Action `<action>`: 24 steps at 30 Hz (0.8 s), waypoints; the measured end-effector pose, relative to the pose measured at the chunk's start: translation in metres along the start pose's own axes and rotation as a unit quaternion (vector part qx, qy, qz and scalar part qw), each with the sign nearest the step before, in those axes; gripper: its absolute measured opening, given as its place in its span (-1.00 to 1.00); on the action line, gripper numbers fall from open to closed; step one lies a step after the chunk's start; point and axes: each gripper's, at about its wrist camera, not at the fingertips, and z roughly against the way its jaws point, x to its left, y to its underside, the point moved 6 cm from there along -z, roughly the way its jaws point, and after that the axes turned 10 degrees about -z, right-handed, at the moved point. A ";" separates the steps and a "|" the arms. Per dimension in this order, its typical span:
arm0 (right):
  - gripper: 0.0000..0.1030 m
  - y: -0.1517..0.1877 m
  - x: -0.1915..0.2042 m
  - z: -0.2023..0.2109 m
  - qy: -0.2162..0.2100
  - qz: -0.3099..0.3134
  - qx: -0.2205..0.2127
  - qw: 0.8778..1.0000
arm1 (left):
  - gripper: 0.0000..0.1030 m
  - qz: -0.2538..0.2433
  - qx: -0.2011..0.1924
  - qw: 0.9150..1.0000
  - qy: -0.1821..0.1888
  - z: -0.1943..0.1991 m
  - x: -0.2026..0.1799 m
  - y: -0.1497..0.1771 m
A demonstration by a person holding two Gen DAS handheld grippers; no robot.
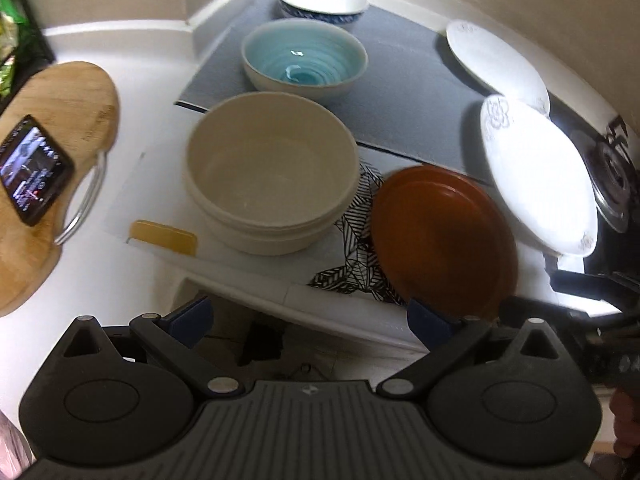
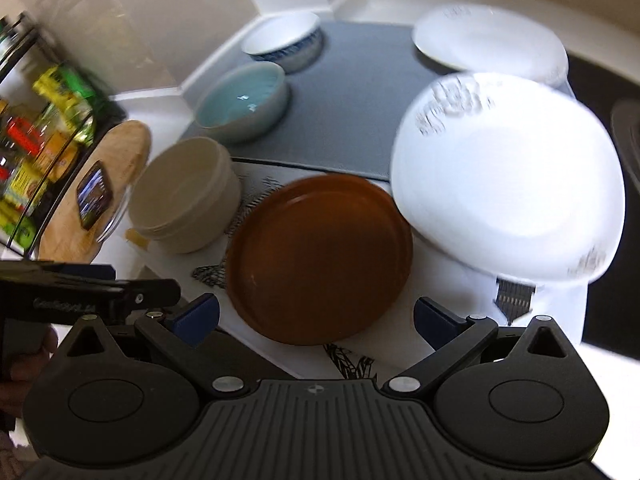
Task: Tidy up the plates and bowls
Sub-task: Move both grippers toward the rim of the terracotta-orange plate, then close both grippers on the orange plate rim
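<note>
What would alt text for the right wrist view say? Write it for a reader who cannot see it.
The open right gripper hovers at the counter's edge, facing a brown plate. A large white plate lies right of it, with another white plate behind on a grey mat. On the left, a beige bowl, a blue bowl and a blue-patterned bowl run in a line toward the wall.

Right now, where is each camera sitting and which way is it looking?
Left wrist camera: sits on the left tool, looking forward and down at the beige bowl; its own open fingers and black body show.
Right wrist camera: sits on the right tool, looking forward and down at the brown plate; its open fingers show, with the other tool's tip at the left edge.
Both see the beige bowl, brown plate, blue bowl, white plates, grey mat and phone.
</note>
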 end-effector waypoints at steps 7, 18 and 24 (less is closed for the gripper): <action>0.88 -0.006 -0.015 -0.025 0.010 -0.014 0.005 1.000 | 1.00 0.004 0.025 1.000 -0.008 -0.012 -0.006 -0.003; -0.73 -0.005 -0.032 -0.033 0.047 0.027 -0.034 0.998 | 1.00 -0.041 0.026 0.999 -0.003 -0.019 -0.038 -0.013; -0.75 0.007 -0.056 -0.012 0.044 0.019 -0.017 0.999 | 1.00 -0.079 0.026 0.996 0.022 -0.029 -0.067 -0.020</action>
